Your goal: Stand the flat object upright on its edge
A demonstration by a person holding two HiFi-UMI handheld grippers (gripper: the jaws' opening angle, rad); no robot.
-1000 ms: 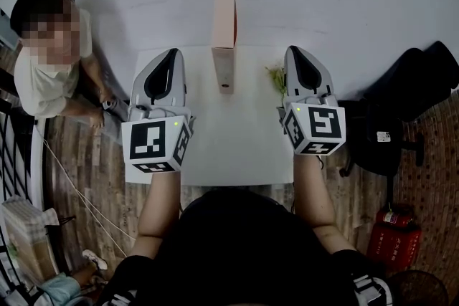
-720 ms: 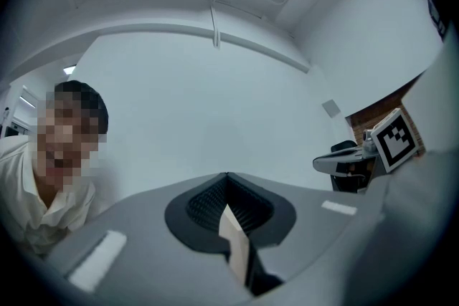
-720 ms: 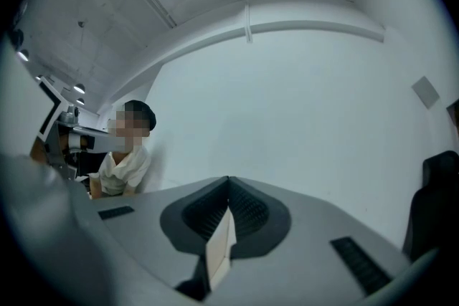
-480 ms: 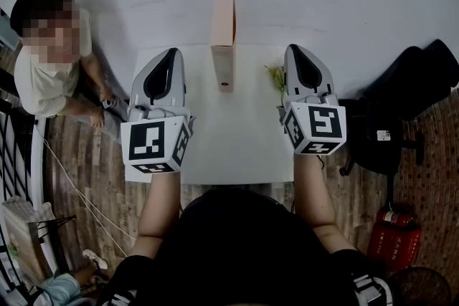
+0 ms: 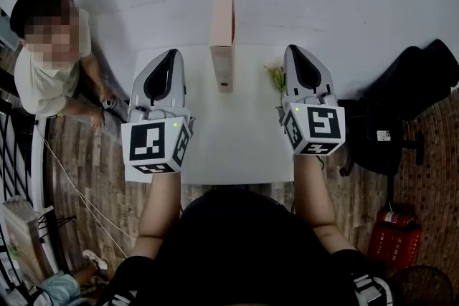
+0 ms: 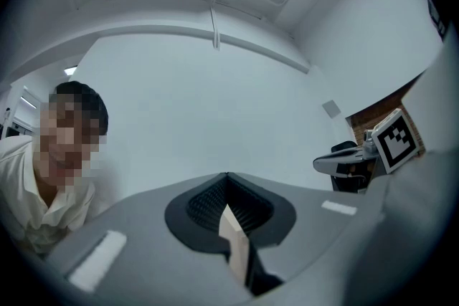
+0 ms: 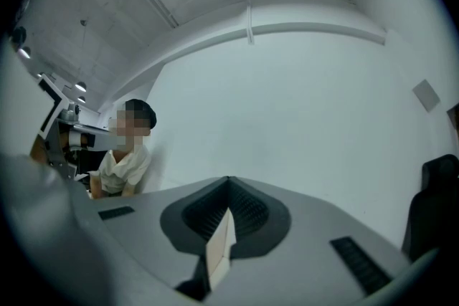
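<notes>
A pale pink file box (image 5: 224, 39) stands upright on its narrow edge at the far middle of the white table (image 5: 237, 147), its spine with a round hole facing me. My left gripper (image 5: 169, 54) hovers left of it and my right gripper (image 5: 296, 51) hovers right of it, both apart from the box and pointing away from me. Each is shut with nothing between its jaws. In the left gripper view the left gripper (image 6: 228, 177) faces the white wall, and in the right gripper view the right gripper (image 7: 229, 180) does too. Neither of these views shows the box.
A person (image 5: 46, 46) sits on the wooden floor left of the table. A small green sprig (image 5: 276, 77) lies on the table by the right gripper. A black chair (image 5: 401, 104) and a red object (image 5: 393, 240) stand to the right. A cable (image 5: 79, 190) crosses the floor.
</notes>
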